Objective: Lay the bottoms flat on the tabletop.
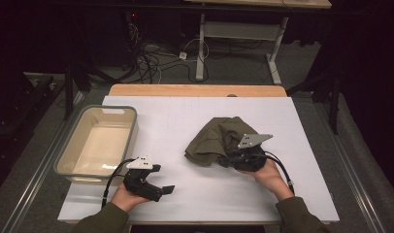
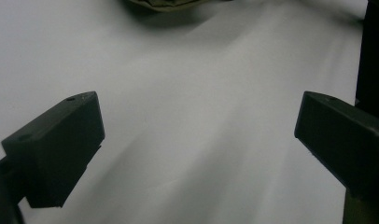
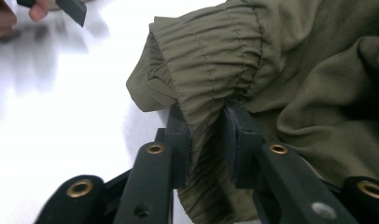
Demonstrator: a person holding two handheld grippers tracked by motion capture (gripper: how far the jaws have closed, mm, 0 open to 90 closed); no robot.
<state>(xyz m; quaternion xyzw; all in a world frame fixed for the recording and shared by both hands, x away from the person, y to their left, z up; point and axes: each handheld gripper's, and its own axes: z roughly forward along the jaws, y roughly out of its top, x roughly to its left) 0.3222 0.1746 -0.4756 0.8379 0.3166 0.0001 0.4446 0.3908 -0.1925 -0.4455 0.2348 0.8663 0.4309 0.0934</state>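
Observation:
An olive green garment [image 1: 218, 137] lies crumpled on the white table top [image 1: 166, 111], right of centre. My right gripper [image 1: 225, 160] sits at the garment's near edge, held in a hand. In the right gripper view the jaws [image 3: 206, 126] are shut on the gathered elastic band [image 3: 211, 56] of the garment [image 3: 309, 79], with cloth pinched between the pads. My left gripper [image 1: 163, 178] rests low over the table at the front left, apart from the garment. Its jaws [image 2: 197, 126] stand wide open over bare white surface, and the garment's edge [image 2: 169, 3] lies far ahead.
A pale plastic bin [image 1: 132, 131] stands at the table's left side, nothing inside it. A wooden strip [image 1: 195, 90] borders the far edge. Cables and a desk frame [image 1: 201, 48] lie on the floor beyond. The other hand's gripper [image 3: 71, 9] appears far off in the right gripper view.

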